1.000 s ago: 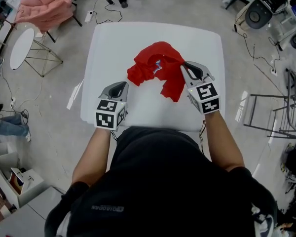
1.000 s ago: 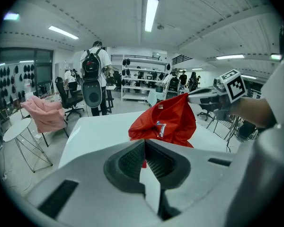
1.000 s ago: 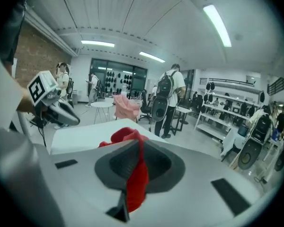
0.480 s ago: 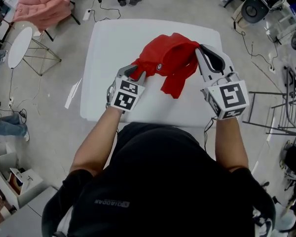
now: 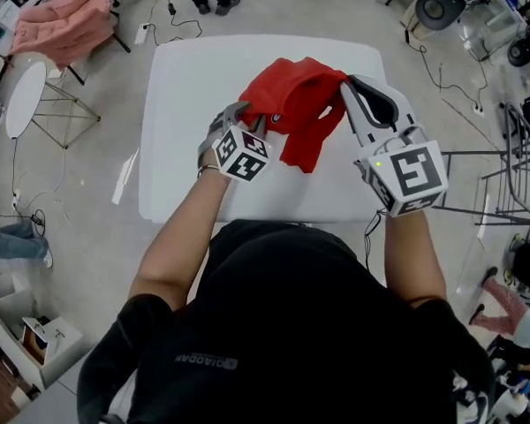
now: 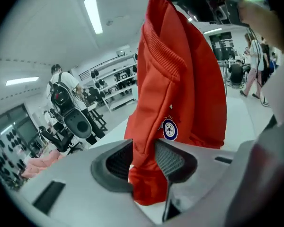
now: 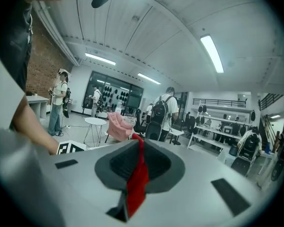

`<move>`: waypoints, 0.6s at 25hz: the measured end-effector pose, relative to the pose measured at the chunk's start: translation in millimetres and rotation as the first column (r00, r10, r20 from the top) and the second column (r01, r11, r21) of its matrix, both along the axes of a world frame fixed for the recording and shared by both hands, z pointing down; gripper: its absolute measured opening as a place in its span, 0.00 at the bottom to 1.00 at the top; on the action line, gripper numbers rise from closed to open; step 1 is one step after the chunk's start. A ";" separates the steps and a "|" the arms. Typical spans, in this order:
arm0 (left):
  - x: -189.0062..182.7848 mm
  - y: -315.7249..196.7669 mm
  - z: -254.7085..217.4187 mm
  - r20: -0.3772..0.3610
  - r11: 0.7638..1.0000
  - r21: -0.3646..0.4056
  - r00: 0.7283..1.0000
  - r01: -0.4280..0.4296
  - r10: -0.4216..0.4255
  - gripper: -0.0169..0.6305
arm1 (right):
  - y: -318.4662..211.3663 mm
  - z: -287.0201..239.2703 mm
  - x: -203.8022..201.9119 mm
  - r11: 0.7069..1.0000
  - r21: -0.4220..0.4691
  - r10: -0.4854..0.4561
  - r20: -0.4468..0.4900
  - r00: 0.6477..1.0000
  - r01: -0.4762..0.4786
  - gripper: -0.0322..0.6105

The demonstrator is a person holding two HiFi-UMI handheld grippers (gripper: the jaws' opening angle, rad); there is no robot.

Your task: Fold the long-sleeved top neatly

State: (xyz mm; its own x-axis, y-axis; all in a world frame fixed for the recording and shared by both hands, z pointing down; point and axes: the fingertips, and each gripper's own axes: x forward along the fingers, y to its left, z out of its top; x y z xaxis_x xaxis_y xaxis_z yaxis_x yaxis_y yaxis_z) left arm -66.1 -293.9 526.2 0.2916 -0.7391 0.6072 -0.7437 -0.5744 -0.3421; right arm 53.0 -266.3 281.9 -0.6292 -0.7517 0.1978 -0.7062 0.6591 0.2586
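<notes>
The long-sleeved top (image 5: 296, 95) hangs bunched above the table (image 5: 185, 87), nearer its right side than its left. Beyond the table's far left corner stands a draped chair (image 5: 62, 20), with a round side table (image 5: 22, 95) just in front of it.

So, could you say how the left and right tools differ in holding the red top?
The right tool is clamped on a thin fold of the red top; the left tool has just been opening, cloth hanging between its parted jaws. The right tool holds the top from above; the left tool is at its lower end. Both meet the same top.
</notes>
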 end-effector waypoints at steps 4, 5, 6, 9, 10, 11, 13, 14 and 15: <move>-1.1 -8.0 2.0 0.035 1.000 0.013 0.999 -0.020 0.019 0.21 | 2.6 2.0 5.0 1.000 -0.006 0.000 0.008 1.000 0.000 0.10; -1.4 -6.6 4.9 0.023 1.000 -0.004 0.999 -0.030 0.030 0.14 | 2.4 3.0 6.0 1.000 -0.008 0.003 0.012 1.000 -0.003 0.10; -2.1 -3.6 7.7 0.006 0.999 -0.026 0.999 -0.040 0.040 0.09 | 1.0 4.7 6.9 1.000 -0.015 0.008 0.017 1.000 -0.007 0.10; -5.9 14.1 12.6 -0.067 0.993 -0.096 0.996 -0.069 0.063 0.07 | -12.4 19.8 13.7 0.997 -0.075 0.027 0.030 0.999 -0.025 0.10; -7.8 22.4 12.9 -0.095 0.990 -0.119 0.993 -0.079 0.068 0.07 | -19.5 29.3 16.4 0.994 -0.108 0.034 0.029 0.999 -0.031 0.10; -10.6 31.5 12.9 -0.122 0.986 -0.140 0.990 -0.087 0.070 0.07 | -27.1 41.1 18.5 0.989 -0.145 0.040 0.021 0.999 -0.036 0.10; -20.7 51.1 12.2 -0.171 0.980 -0.179 0.984 -0.087 0.056 0.07 | -42.1 70.4 20.5 0.974 -0.223 0.046 -0.004 0.999 -0.046 0.10; -28.0 60.9 11.3 -0.189 0.977 -0.197 0.981 -0.079 0.041 0.07 | -48.6 86.9 20.2 0.965 -0.259 0.046 -0.018 0.999 -0.049 0.10; -36.6 70.2 10.6 -0.205 0.975 -0.213 0.979 -0.065 0.020 0.07 | -54.0 104.0 18.9 0.955 -0.291 0.042 -0.032 0.999 -0.050 0.10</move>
